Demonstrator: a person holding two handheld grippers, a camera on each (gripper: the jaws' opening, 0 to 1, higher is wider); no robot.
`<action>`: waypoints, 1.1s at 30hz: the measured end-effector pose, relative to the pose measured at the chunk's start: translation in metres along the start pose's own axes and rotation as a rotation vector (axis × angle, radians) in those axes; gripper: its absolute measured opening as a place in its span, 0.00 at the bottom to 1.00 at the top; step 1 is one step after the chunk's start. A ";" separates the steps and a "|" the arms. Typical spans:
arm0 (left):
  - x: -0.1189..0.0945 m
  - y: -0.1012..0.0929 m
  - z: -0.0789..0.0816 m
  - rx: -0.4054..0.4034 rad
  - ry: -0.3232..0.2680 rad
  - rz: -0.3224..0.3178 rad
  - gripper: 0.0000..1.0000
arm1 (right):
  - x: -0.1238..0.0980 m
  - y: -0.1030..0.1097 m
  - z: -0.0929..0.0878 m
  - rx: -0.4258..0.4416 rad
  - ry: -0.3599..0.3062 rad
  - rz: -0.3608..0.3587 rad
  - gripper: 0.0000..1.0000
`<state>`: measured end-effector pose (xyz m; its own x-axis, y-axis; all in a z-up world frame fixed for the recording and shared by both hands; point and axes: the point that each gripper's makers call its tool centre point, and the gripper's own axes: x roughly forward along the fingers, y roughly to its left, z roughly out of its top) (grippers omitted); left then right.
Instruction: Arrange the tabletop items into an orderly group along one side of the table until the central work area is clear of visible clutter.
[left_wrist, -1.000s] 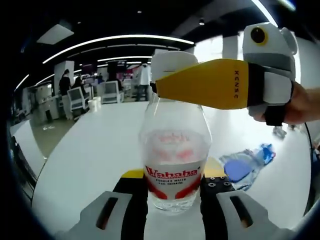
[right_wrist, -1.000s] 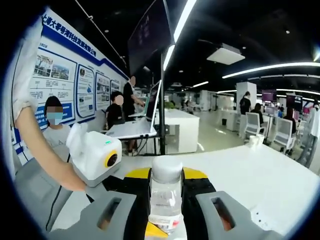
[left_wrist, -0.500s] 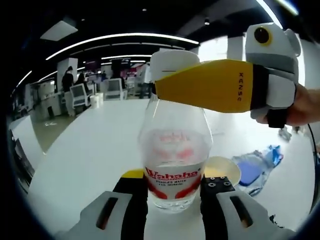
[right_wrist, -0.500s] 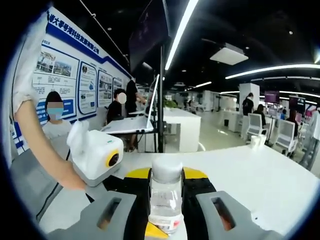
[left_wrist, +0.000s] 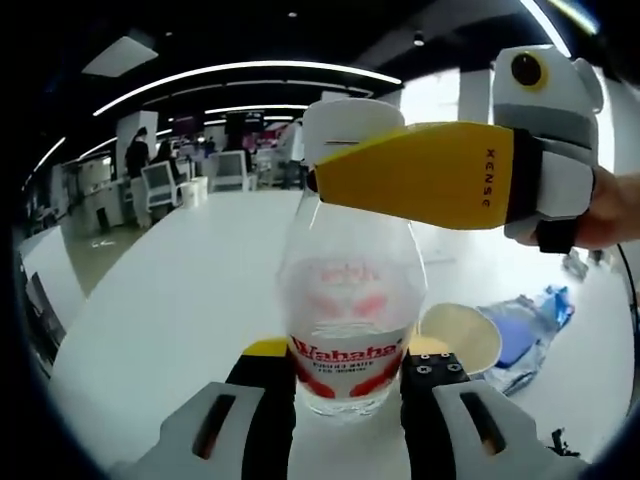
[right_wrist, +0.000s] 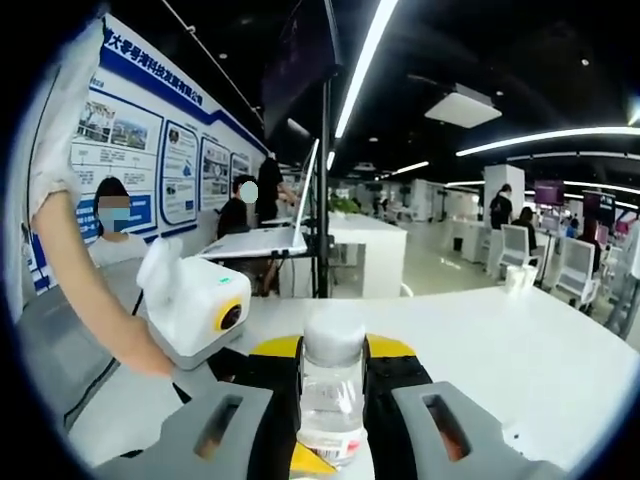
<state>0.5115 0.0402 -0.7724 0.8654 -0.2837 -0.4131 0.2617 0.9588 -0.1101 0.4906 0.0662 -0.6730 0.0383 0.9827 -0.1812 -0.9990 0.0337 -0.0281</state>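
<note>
A clear Wahaha water bottle (left_wrist: 350, 300) with a red-and-white label and a white cap (left_wrist: 345, 125) stands upright between my left gripper's (left_wrist: 345, 370) jaws, which are shut on its lower body. My right gripper (left_wrist: 335, 155) reaches in from the right, and its yellow jaw presses against the neck just under the cap. In the right gripper view the bottle's neck and cap (right_wrist: 333, 340) sit clamped between my right gripper's (right_wrist: 333, 375) jaws. I cannot tell whether the bottle's base touches the white table (left_wrist: 180, 300).
A pale paper cup (left_wrist: 460, 338) stands just right of the bottle, with a crumpled blue plastic item (left_wrist: 535, 325) beyond it. A person's forearm (right_wrist: 85, 290) comes in at the left. Another white table with an open laptop (right_wrist: 270, 240) lies behind.
Both grippers keep their hold on the bottle. The left gripper view has shifted a little, so the paper cup now shows in full beside the bottle.
</note>
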 end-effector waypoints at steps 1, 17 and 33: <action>0.000 0.000 0.000 0.001 0.001 0.001 0.36 | 0.000 0.000 -0.001 -0.002 -0.002 0.002 0.19; 0.008 0.000 -0.014 0.025 0.037 -0.002 0.36 | -0.002 -0.003 -0.016 0.019 0.002 0.006 0.19; 0.004 -0.005 -0.016 0.051 -0.008 0.017 0.36 | -0.008 0.003 -0.019 0.033 -0.054 0.005 0.19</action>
<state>0.5064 0.0349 -0.7880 0.8734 -0.2672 -0.4072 0.2680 0.9618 -0.0563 0.4875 0.0552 -0.6903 0.0329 0.9912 -0.1280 -0.9994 0.0339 0.0057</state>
